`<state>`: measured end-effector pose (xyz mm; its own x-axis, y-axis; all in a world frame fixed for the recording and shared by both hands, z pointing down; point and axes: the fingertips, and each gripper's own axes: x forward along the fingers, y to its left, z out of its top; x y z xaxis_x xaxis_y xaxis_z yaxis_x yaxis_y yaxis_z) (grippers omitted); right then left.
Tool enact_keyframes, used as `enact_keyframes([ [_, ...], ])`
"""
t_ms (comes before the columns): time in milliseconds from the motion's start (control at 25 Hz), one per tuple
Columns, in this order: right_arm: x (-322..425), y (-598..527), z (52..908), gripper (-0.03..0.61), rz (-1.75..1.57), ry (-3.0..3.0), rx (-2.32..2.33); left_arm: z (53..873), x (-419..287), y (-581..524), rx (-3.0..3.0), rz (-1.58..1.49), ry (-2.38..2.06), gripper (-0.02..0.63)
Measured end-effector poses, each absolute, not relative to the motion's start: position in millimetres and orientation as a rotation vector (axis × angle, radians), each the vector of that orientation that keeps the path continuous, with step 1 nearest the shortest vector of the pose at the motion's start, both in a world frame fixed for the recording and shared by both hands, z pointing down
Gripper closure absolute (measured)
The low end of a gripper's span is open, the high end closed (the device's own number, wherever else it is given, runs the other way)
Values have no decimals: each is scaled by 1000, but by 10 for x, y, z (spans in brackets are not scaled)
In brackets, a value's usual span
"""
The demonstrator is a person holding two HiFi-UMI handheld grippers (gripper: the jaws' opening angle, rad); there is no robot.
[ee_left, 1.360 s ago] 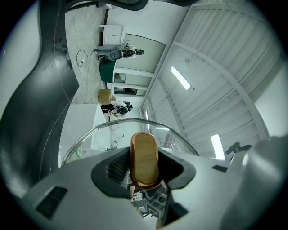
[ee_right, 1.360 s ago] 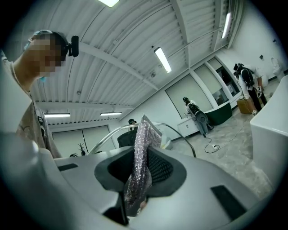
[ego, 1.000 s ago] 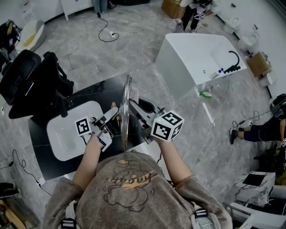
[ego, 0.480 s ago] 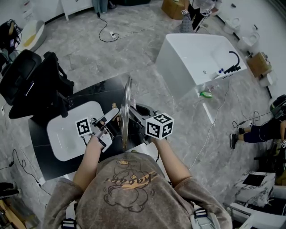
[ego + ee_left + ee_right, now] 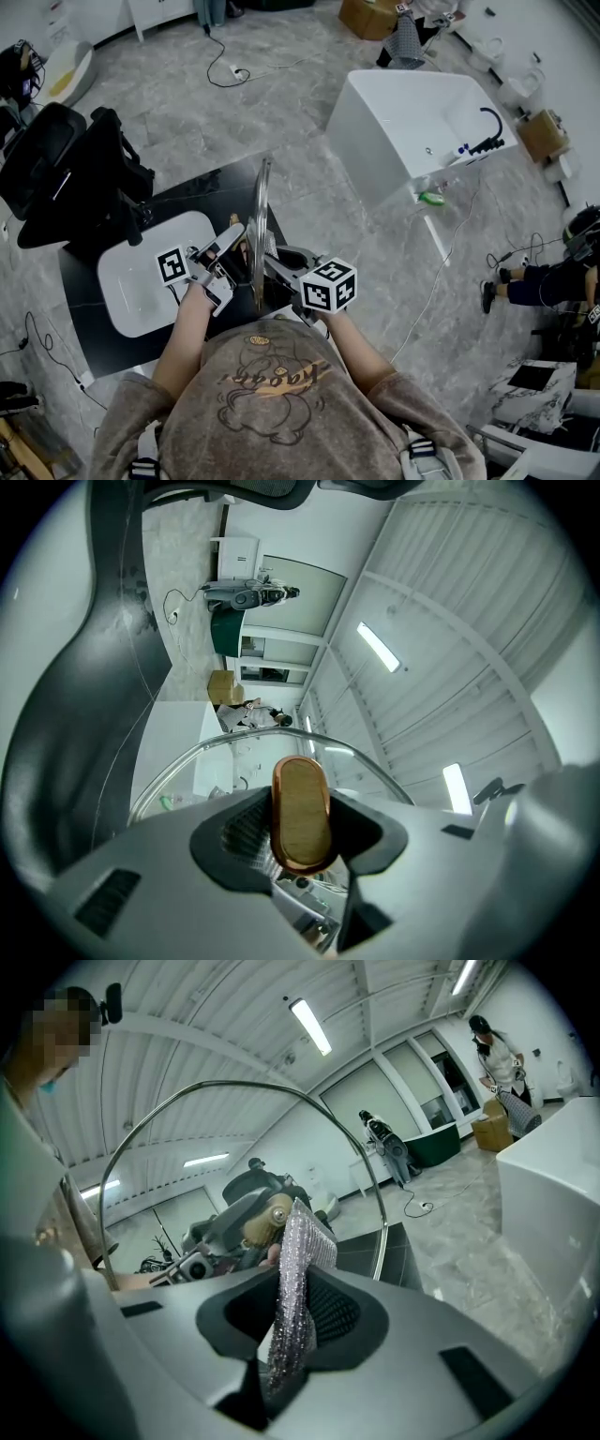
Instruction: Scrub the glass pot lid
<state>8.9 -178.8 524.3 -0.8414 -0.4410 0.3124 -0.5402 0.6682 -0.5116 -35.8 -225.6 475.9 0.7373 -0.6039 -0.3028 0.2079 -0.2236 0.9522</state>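
Left hand-held gripper [image 5: 298, 803] is clamped on the knob [image 5: 300, 829] of a glass lid [image 5: 260, 220]. Right hand-held gripper [image 5: 291, 1290] is closed on a silvery scourer [image 5: 306, 1239].

Seen from the head view, a person stands at a black bench [image 5: 192, 195] and holds both tools out in front. A white basin [image 5: 127, 281] is set into the bench, to the left of the left hand-held gripper; its inside shows only plain white. On the grey floor beyond the bench stands a large white tub [image 5: 375, 122] with a black tap [image 5: 487, 131] at its far end. A small green thing [image 5: 432, 198] lies by the tub's base. A cardboard box [image 5: 361, 17] sits at the top edge; what it holds cannot be told.

The lid is held upright above the bench, edge-on to the head view, between the two hand-held grippers. It is round, of clear glass, with a thin bright metal rim. Its knob is a flat oval, wood-coloured with a copper-coloured edge, and sits squarely between the left jaws. From the right gripper view the lid's other face shows, with a screw [image 5: 277, 1214] at its centre. The scourer stands up from the right jaws, its top just beside that screw. Whether it touches the glass cannot be told.
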Motion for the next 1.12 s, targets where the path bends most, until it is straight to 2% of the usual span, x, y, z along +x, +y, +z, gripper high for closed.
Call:
enact_keyframes([
  [360,117,-1762,5242,491,918,-2729,840,4826,-425,-2257,1633,-764,-353,434],
  [760,810,-1880,5149,491,951,-2706,1098,4886,-794,-2230,1670,-740,-500,434],
  [920,909,-1894,5126,491,931,-2700,1149,4988,-833,-2267,1773,-590,-655,434],
  [1120,973,-1892,5152,491,912,-2682,1193,5164,-875,-2319,1974,-192,-931,434],
])
